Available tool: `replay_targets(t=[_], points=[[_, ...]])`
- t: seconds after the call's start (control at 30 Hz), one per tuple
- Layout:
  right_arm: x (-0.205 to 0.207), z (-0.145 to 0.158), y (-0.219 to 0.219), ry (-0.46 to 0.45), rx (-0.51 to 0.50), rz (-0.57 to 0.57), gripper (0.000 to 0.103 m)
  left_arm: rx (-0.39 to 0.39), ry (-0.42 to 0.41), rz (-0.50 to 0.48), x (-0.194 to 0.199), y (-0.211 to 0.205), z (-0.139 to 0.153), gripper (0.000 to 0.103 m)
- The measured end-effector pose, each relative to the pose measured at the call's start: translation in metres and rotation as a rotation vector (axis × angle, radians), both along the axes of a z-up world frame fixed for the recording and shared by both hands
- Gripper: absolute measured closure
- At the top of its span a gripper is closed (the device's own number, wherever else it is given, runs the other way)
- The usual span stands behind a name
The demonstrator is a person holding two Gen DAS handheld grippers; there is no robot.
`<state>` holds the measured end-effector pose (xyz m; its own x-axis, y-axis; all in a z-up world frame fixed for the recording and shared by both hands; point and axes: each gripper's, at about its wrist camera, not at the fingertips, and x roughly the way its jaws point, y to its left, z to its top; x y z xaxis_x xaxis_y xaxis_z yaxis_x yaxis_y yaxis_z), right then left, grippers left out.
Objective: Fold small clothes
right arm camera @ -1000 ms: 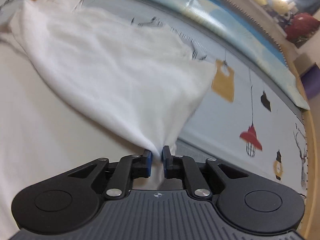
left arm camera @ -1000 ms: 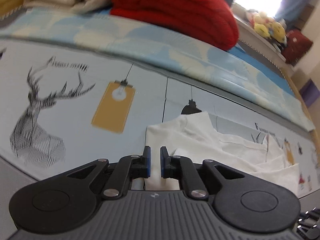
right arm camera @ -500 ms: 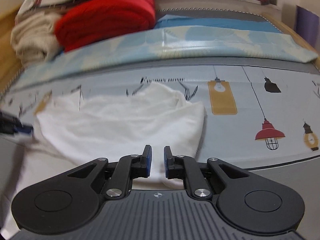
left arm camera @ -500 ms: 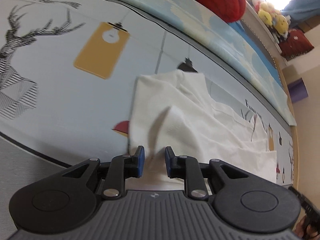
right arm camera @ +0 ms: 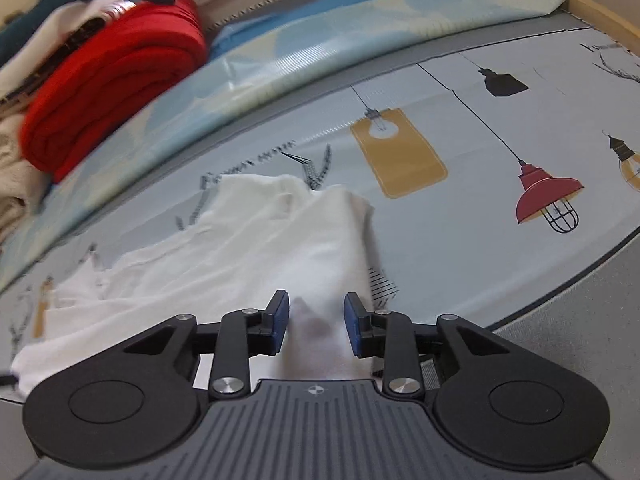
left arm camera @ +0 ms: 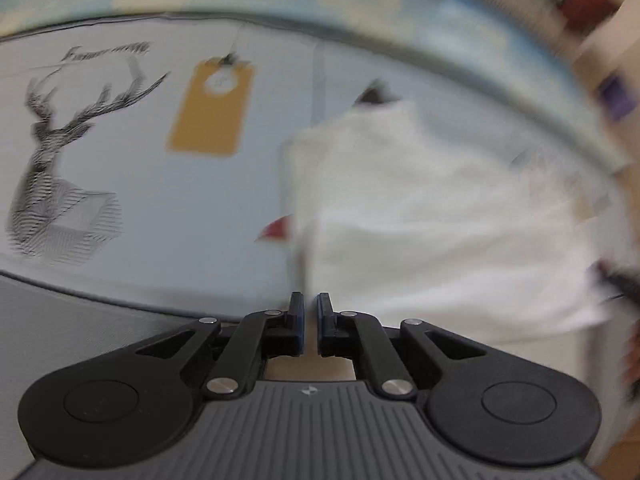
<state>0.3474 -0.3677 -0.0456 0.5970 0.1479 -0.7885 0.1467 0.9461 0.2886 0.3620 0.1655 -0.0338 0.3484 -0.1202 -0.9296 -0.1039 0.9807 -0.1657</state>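
Note:
A small white garment (left arm camera: 420, 208) lies crumpled on a bedsheet printed with lamps and a deer (left arm camera: 192, 216). My left gripper (left arm camera: 311, 308) points steeply down at the garment's near left edge. Its jaws are pinched together with the cloth's edge running into them; this view is blurred. In the right wrist view the same garment (right arm camera: 260, 248) spreads out to the left. My right gripper (right arm camera: 316, 316) hovers over its near right corner. The jaws are opening, and a white fold lies between the blue pads (right arm camera: 280, 320) without being pressed.
A folded red blanket (right arm camera: 112, 80) and a pile of cream and dark clothes (right arm camera: 24, 168) sit at the back left. A pale blue patterned cover (right arm camera: 320, 52) runs behind the sheet. The bed's wooden edge (right arm camera: 600, 8) curves at the far right.
The left jaws widened around the garment's edge, then closed on it as the gripper tipped down. The right gripper let go of the lifted cloth, rolled, and its jaws spread; the garment now lies flat.

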Motion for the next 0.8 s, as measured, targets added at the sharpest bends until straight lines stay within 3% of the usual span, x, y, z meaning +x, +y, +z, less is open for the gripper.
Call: replay_targets(t=[0.03, 0.07, 0.2, 0.3, 0.33, 0.43, 0.5, 0.6, 0.7, 0.8], points=[[0.004, -0.003, 0.001, 0.005, -0.008, -0.005, 0.071, 0.056, -0.027, 0.014, 0.0, 0.0, 0.003, 0.097], [0.006, -0.006, 0.001, 0.006, -0.01, -0.019, 0.07, 0.063, -0.066, 0.027, -0.001, 0.002, 0.009, 0.097], [0.016, -0.013, 0.002, 0.006, 0.008, -0.055, 0.066, -0.109, -0.174, 0.02, -0.002, 0.0, 0.024, 0.097], [0.025, -0.018, 0.007, 0.01, -0.037, -0.035, 0.073, -0.118, -0.146, -0.037, 0.004, -0.017, 0.014, 0.097], [0.027, -0.02, 0.007, 0.01, -0.048, -0.039, 0.088, -0.099, -0.128, -0.057, 0.006, -0.023, 0.009, 0.097], [0.028, -0.021, -0.001, -0.007, -0.039, -0.12, 0.101, -0.065, -0.119, -0.076, 0.011, -0.031, 0.001, 0.097], [0.026, -0.018, -0.006, -0.02, -0.045, -0.19, 0.101, -0.087, -0.127, -0.085, 0.01, -0.032, 0.0, 0.097], [0.026, -0.018, -0.006, -0.012, -0.061, -0.181, 0.101, -0.094, -0.137, -0.103, 0.009, -0.034, 0.003, 0.097], [0.022, -0.013, -0.005, -0.014, -0.145, -0.203, 0.1, -0.1, -0.129, -0.119, 0.009, -0.036, 0.0, 0.094], [0.016, 0.002, -0.003, -0.054, -0.135, -0.165, 0.097, -0.012, -0.042, -0.133, 0.012, -0.038, -0.019, 0.094]])
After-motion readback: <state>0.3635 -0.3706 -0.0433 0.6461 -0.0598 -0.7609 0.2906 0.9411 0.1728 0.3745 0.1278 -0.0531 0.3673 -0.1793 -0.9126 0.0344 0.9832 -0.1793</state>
